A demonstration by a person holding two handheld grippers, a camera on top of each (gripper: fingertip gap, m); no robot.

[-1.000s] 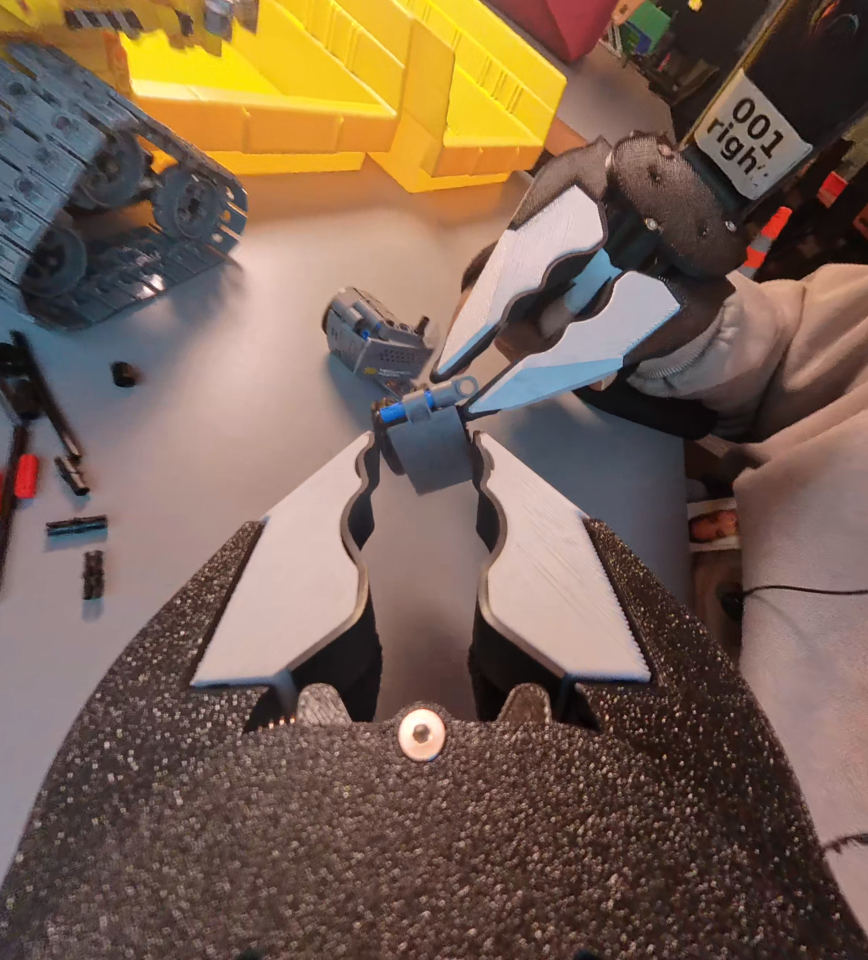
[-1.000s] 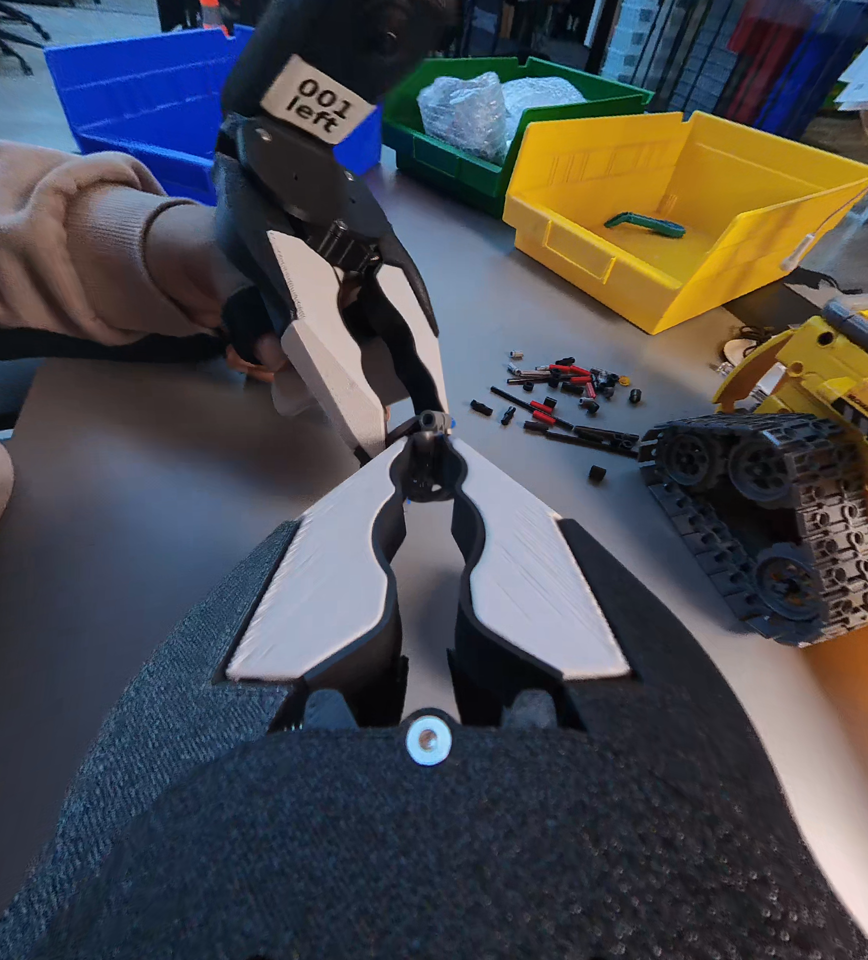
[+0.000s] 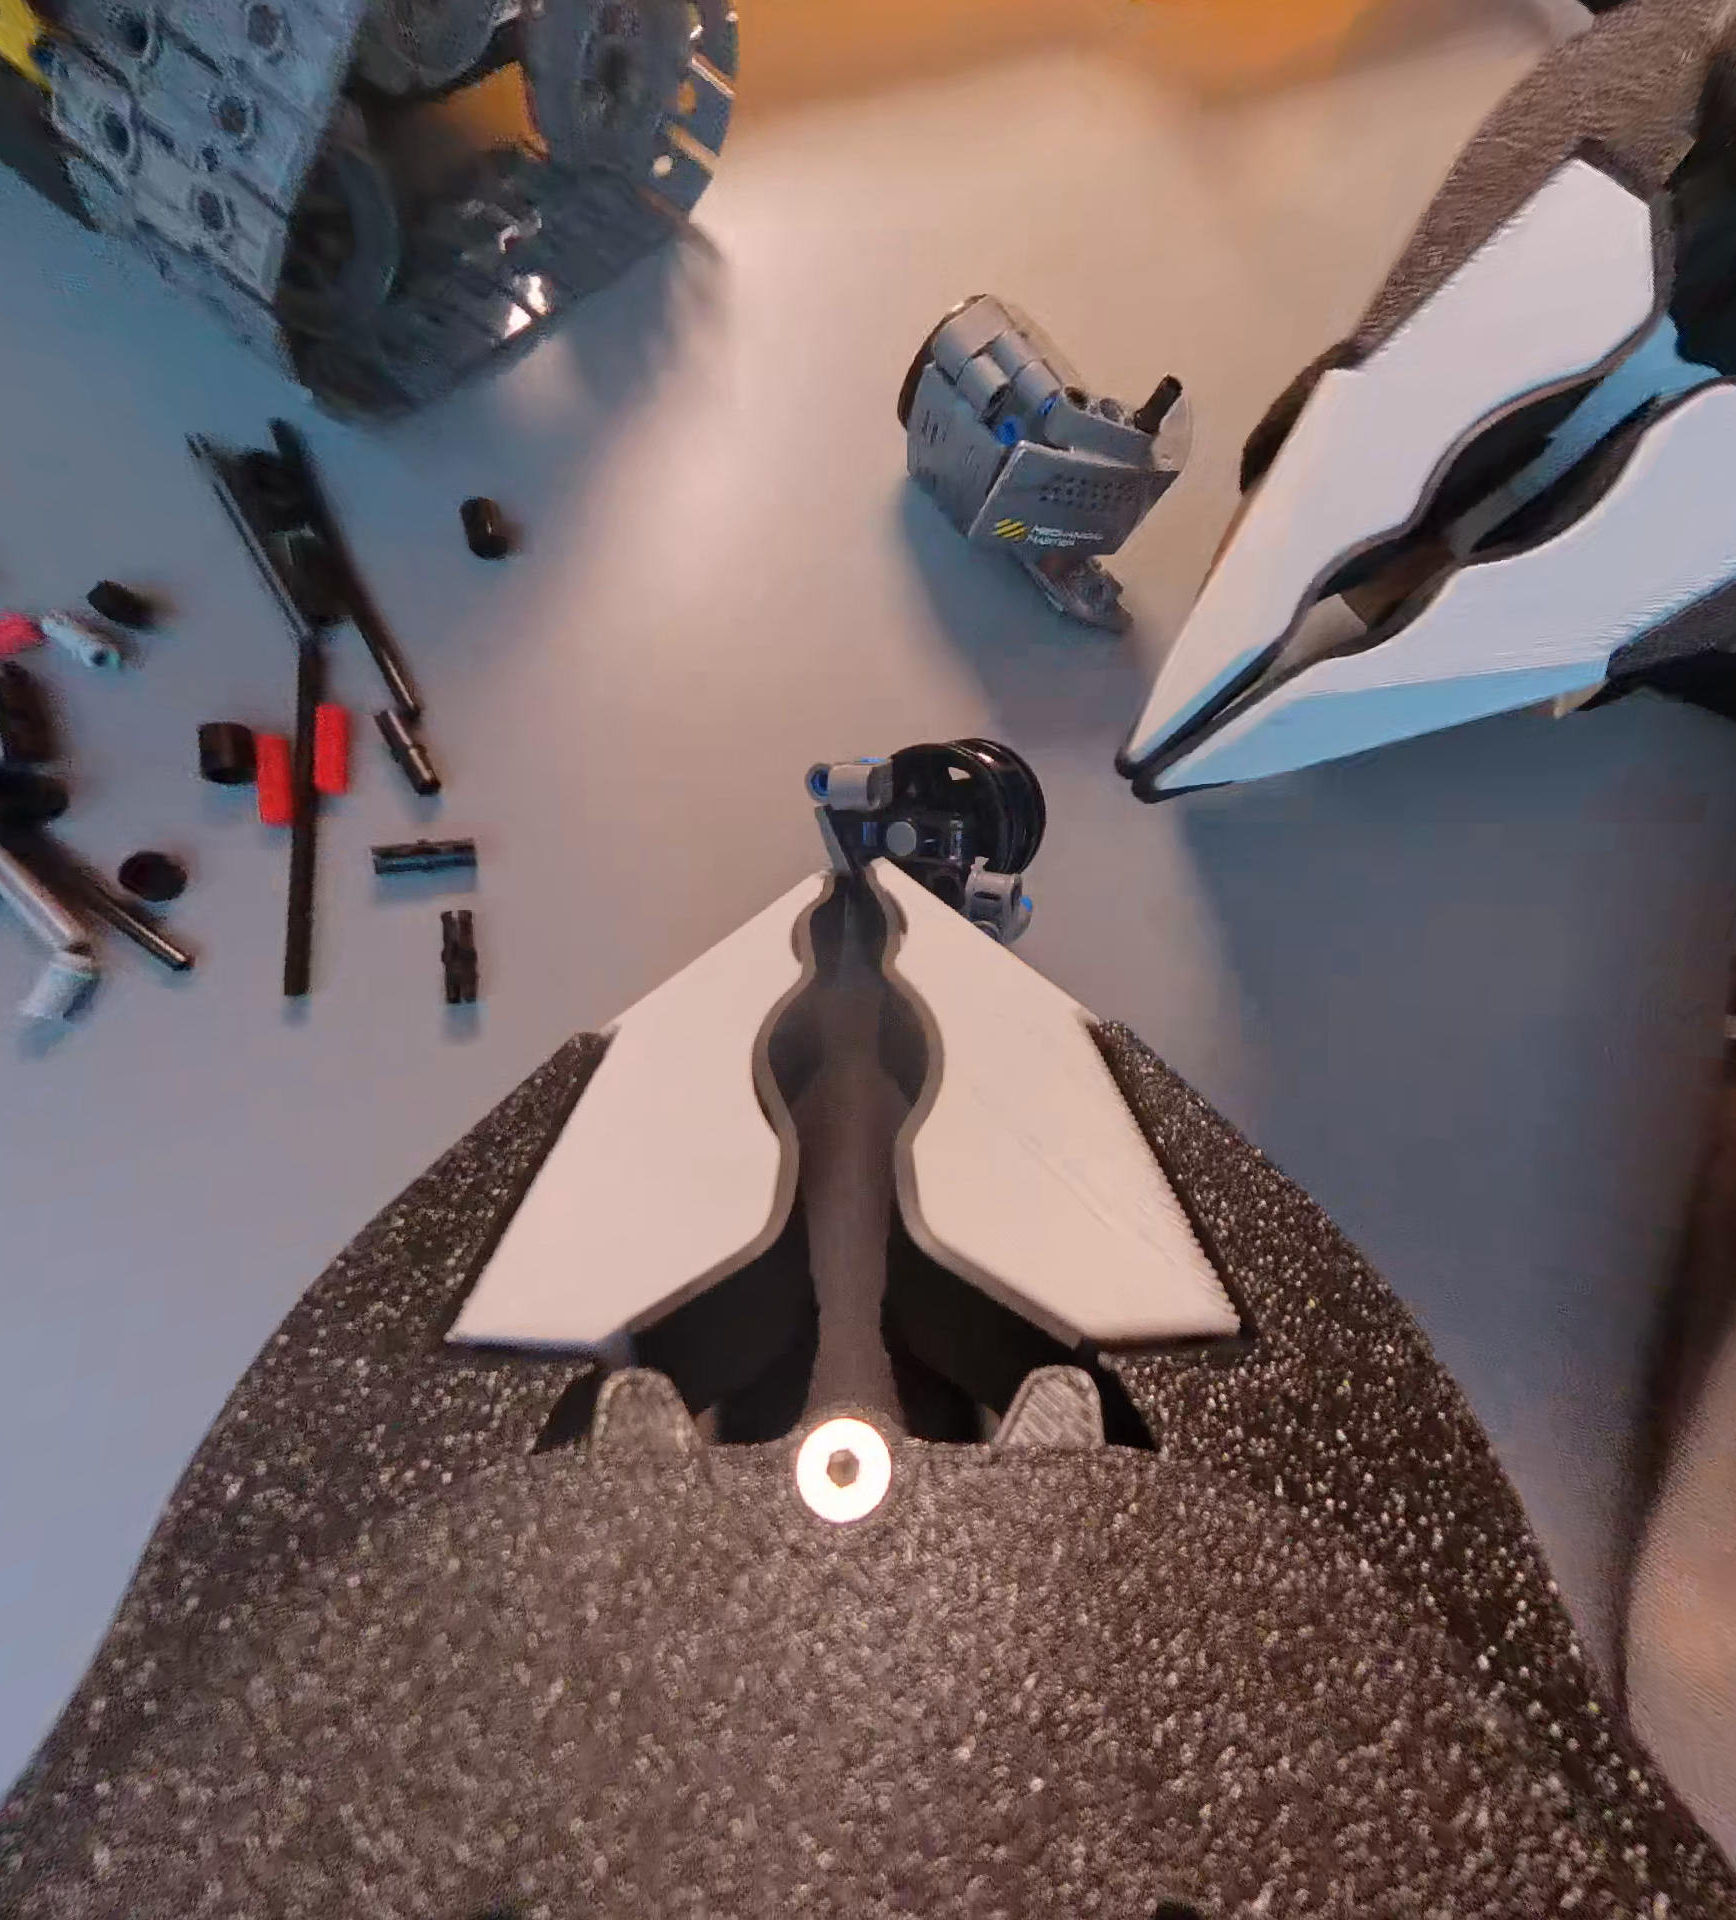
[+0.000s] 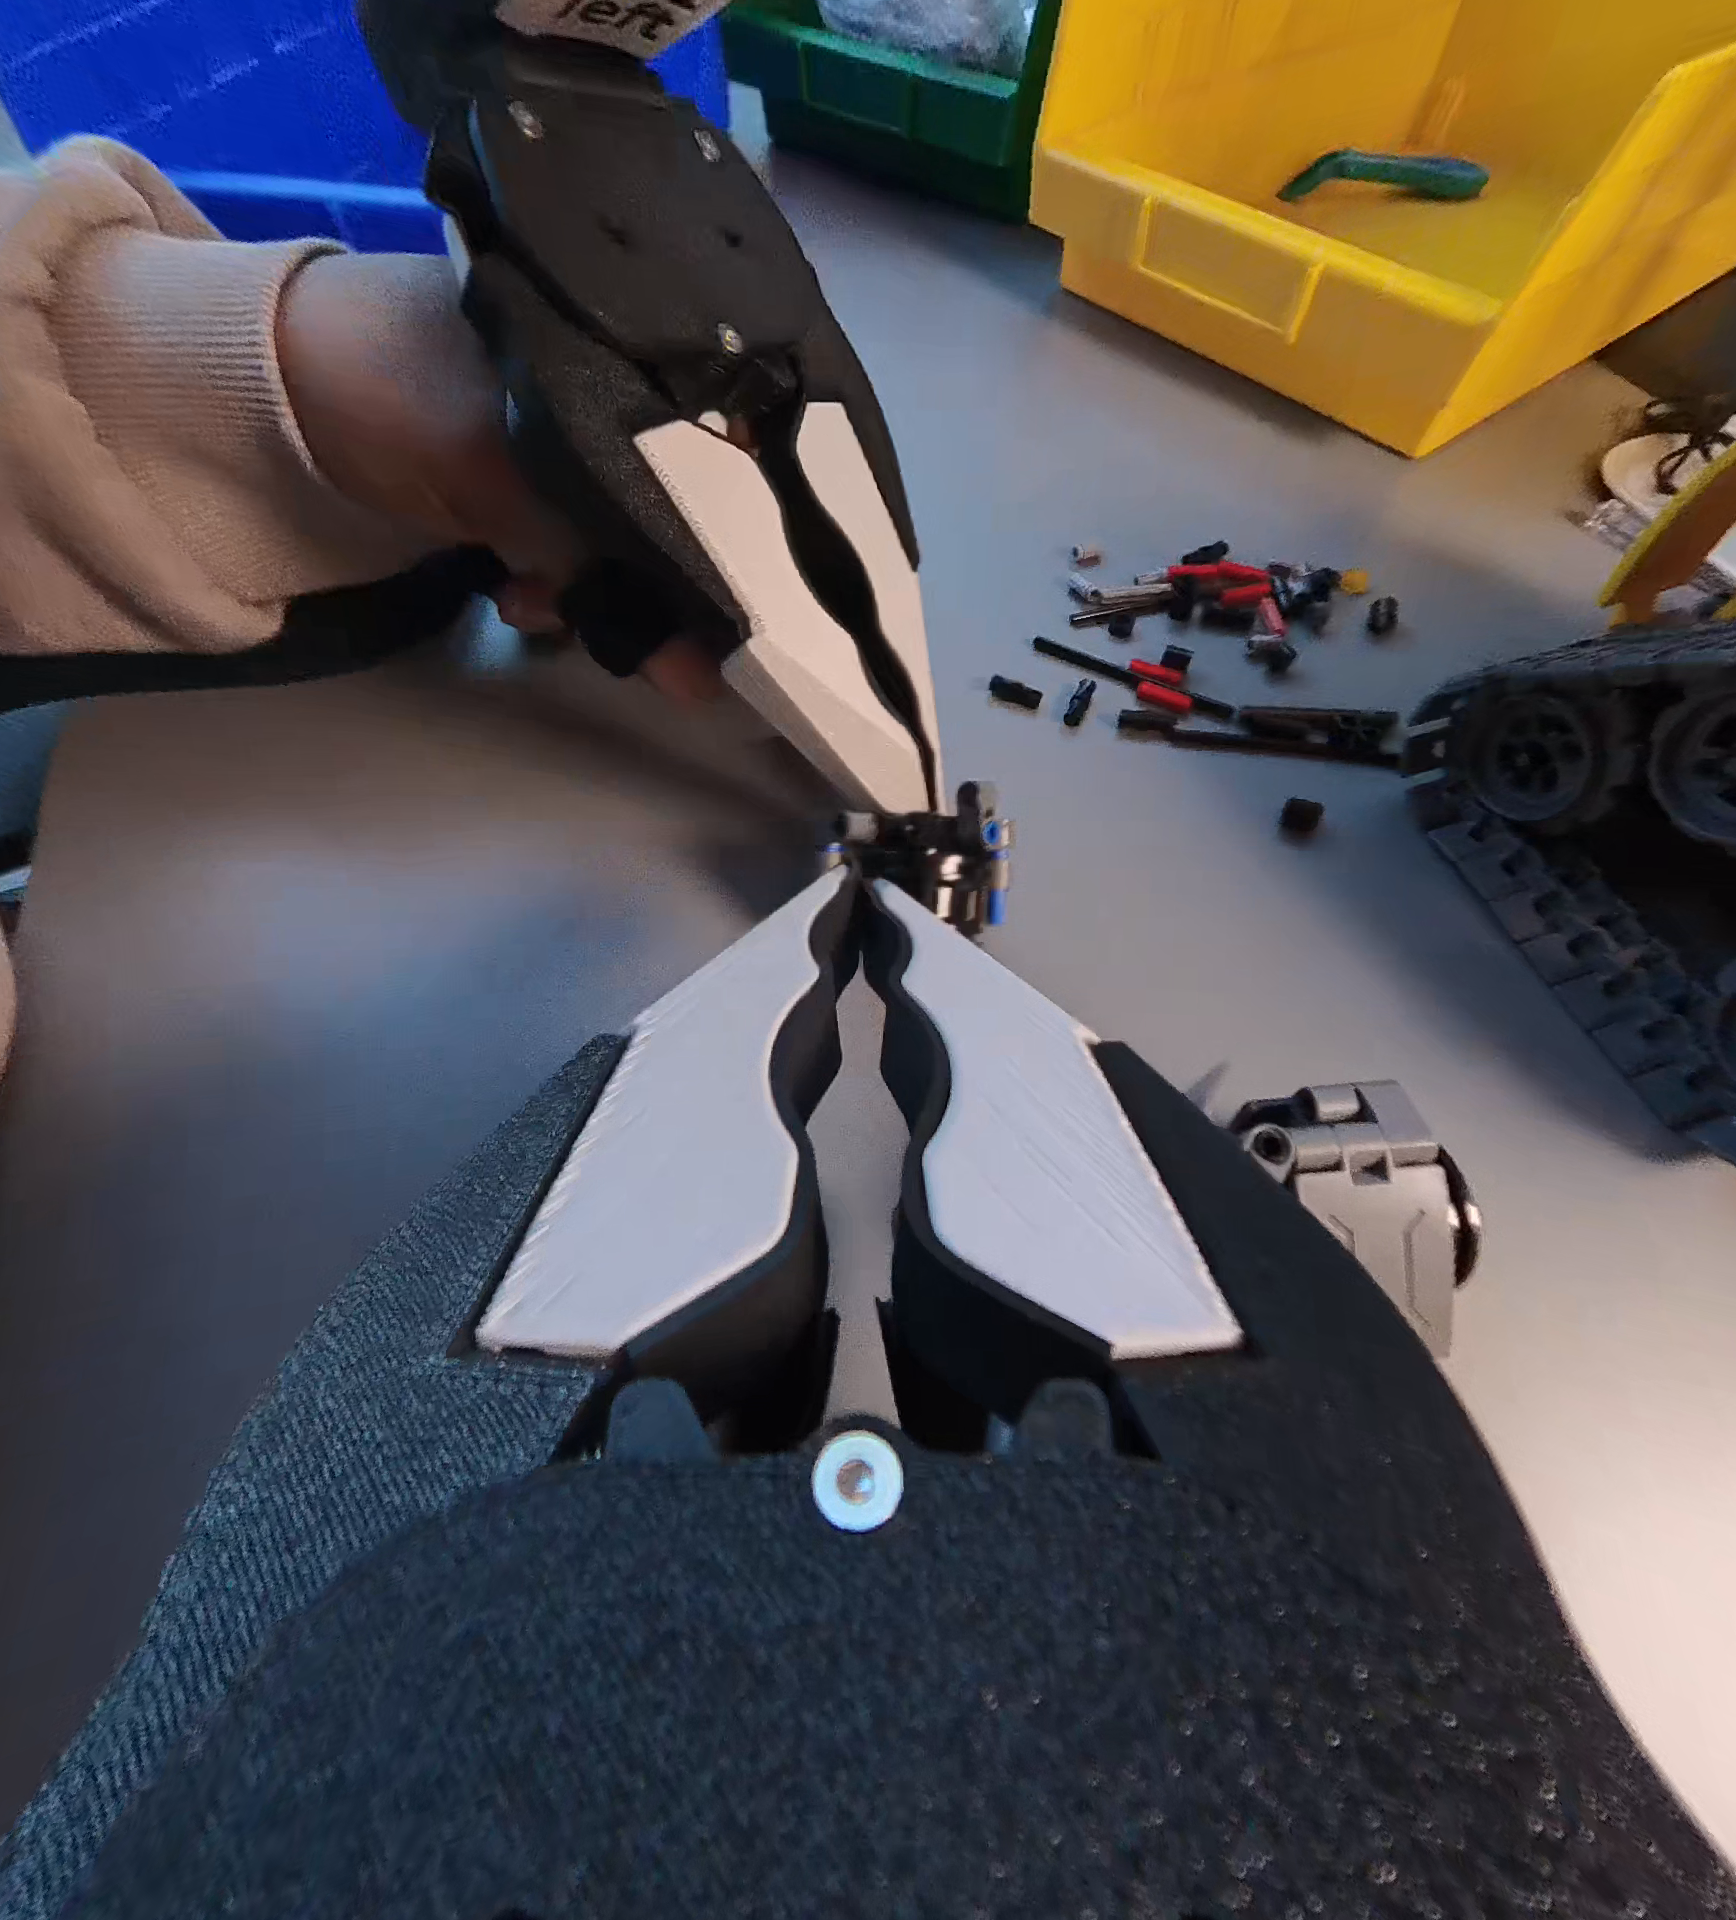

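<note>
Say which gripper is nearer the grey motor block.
Right. The right gripper has the grey motor block beside its right finger; the left gripper, shut on the small wheel assembly, sits farther away.
</note>
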